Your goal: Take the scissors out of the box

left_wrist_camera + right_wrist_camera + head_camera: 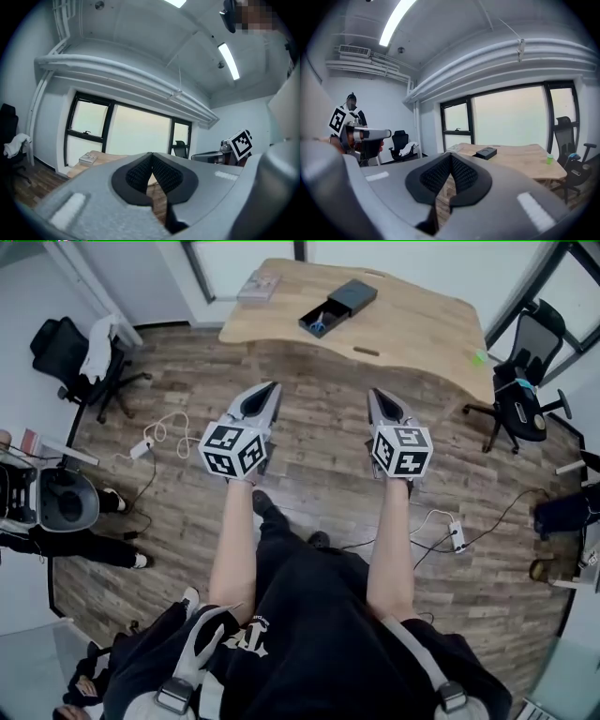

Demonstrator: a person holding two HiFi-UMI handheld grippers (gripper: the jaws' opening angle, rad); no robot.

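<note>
- Floor [309,442] of wood planks, bare between the person and the table. This gap must be crossed before any work starts.
- Table [422,324], light wood, at the far side of the room by the windows. It carries the box, a flat book-like item [258,285] near its far left corner and a small green cup [480,357] at its right edge.
- Office chairs, black: one [66,348] at the left with a white cloth over it, another [525,381] at the table's right end. Both are pushed clear of the table's near side.
- Left gripper [272,387], held out roughly level at arm's length, well apart from the table. Jaws closed pad to pad, nothing between them; judged a carrying pose for the approach.
- Right gripper [377,393], beside the left and tipped slightly down toward the table. Jaws fully together and empty.
- Box [352,298], black, near the table's middle. Its near section lies open to view, so reaching in looks unobstructed.
- Scissors [317,324], blue-handled, lying inside that open section, not yet taken out.
</note>
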